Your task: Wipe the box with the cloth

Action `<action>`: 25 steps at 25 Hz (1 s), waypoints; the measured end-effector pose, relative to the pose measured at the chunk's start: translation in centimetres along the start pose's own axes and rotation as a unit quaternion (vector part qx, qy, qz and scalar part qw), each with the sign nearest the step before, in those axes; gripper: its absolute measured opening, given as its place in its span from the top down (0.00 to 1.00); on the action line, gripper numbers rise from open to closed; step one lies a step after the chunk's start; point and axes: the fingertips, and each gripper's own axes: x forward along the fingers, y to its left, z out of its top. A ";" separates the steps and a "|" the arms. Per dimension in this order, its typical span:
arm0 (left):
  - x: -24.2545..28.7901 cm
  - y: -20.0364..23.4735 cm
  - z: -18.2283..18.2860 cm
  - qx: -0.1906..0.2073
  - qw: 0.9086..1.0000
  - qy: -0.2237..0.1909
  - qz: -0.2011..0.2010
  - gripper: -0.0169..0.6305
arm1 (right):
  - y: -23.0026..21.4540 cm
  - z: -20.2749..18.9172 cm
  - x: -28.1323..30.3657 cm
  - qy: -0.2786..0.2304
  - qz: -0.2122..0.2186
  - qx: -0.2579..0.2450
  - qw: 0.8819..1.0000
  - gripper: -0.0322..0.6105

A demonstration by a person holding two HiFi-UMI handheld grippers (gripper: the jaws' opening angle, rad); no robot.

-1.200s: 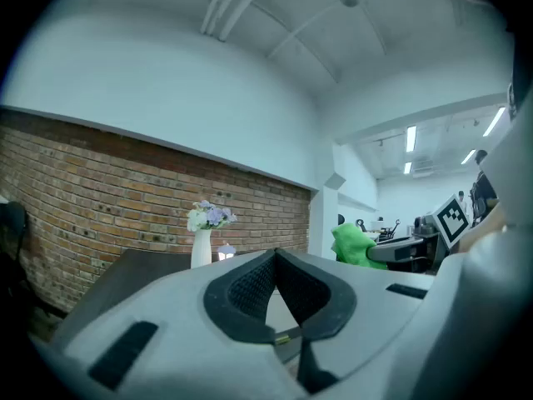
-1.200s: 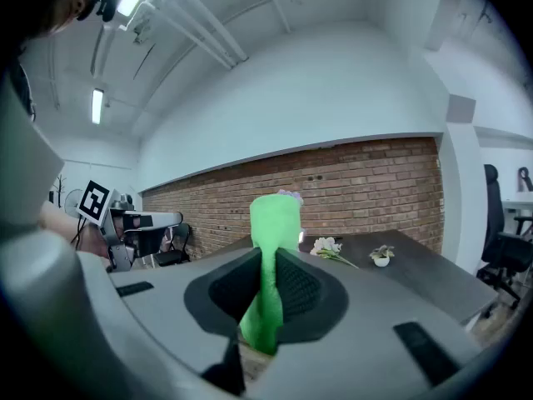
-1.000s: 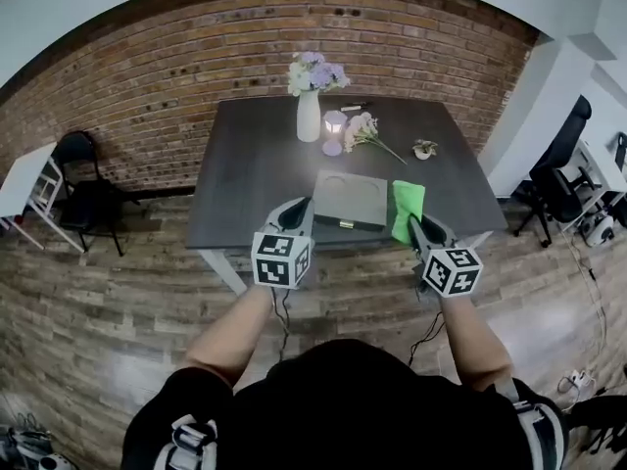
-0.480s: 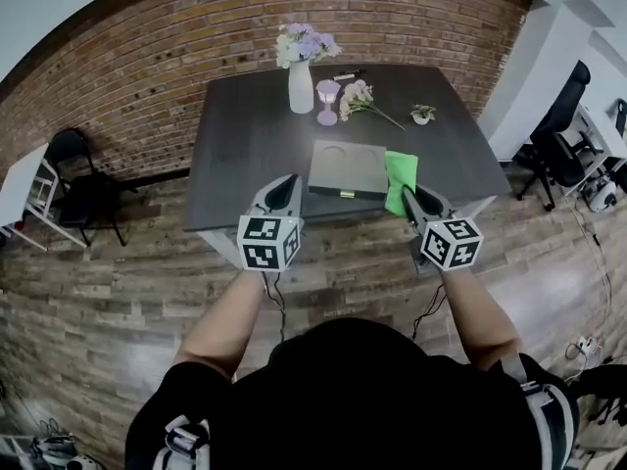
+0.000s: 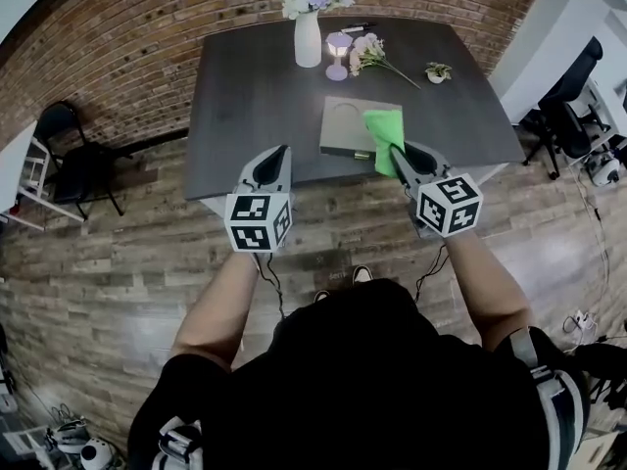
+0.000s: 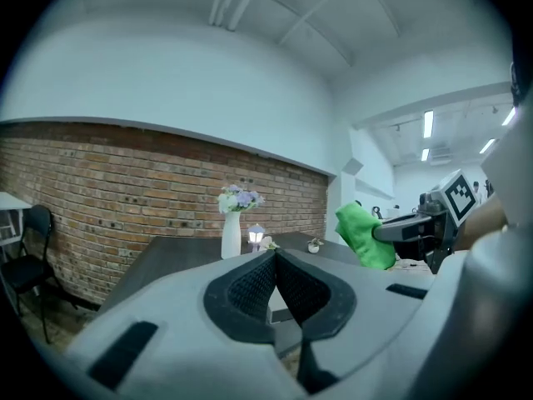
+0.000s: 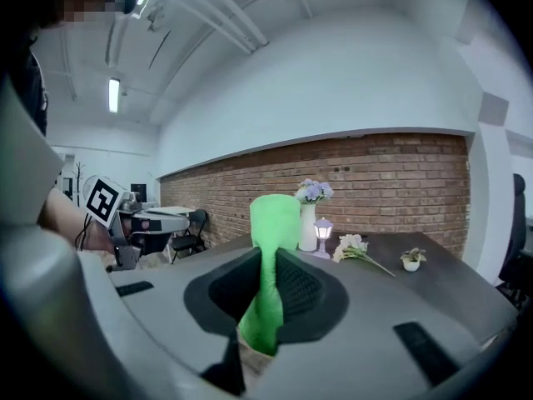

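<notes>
The cloth [image 5: 383,137] is bright green and soft, bunched into a thick fold. The right tongs [image 5: 398,157] are closed tight on its lower end, so that in the right gripper view it stands up from between the jaws with a rounded top. In the head view it lies over the right front part of the box [image 5: 343,130]; whether it touches the lid cannot be told. The box is flat, grey and square, with a shallow round recess in its lid and a small brass-coloured clasp on its front side. It sits close to the front edge of the dark worktop [image 5: 250,96], a little right of the middle. The left tongs [image 5: 278,157] are closed with nothing between them, the jaw tips meeting. They hang at the front edge left of the box and well apart from it. The left half of the worktop is bare from front edge to back. Along the back edge stand a white vase of flowers [image 5: 308,35] and, just beside it, a small lit lamp [image 5: 339,53]. A loose flower sprig [image 5: 376,57] lies next to the lamp, and a tiny pot plant [image 5: 437,70] sits toward the back right corner. A bare strip separates all of these from the box.
</notes>
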 end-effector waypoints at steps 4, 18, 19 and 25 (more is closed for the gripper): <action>1.6 1.6 -0.6 -0.013 1.000 0.007 0.015 0.96 | 1.1 -0.9 3.4 0.024 0.041 -0.005 0.999 0.87; 10.7 8.0 -2.5 -0.044 0.992 0.050 0.108 0.96 | 1.2 -2.4 17.8 0.085 0.221 -0.040 0.971 0.87; 10.9 8.3 -2.7 -0.046 0.991 0.052 0.114 0.96 | 1.7 -2.8 18.4 0.094 0.235 -0.042 0.966 0.87; 11.2 12.2 -5.2 -0.058 0.988 0.073 0.121 0.96 | 5.8 -5.9 22.0 0.157 0.285 -0.067 0.943 0.87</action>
